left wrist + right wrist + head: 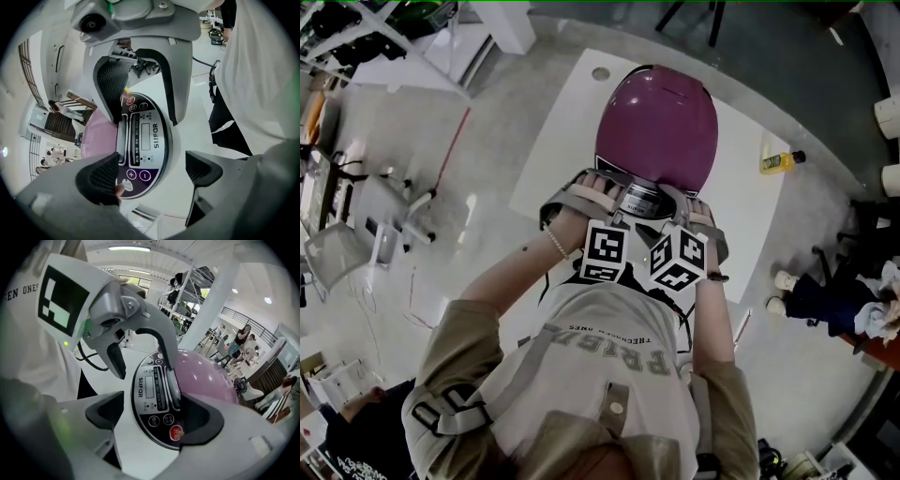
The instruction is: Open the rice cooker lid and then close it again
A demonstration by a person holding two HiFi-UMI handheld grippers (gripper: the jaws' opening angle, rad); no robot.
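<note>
Rice cooker lid (656, 122) shut; left tool (150, 176) and right tool (157, 416) angle down, spread.

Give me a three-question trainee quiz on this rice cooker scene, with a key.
1. True or false: the rice cooker lid is raised open.
2. What sits between the spread jaws of the left tongs? A) the control panel B) a spoon C) a power plug
3. Fill in: in the head view, the yellow bottle lies on the white table to the lid's ____.
Key: 1 false; 2 A; 3 right.
</note>
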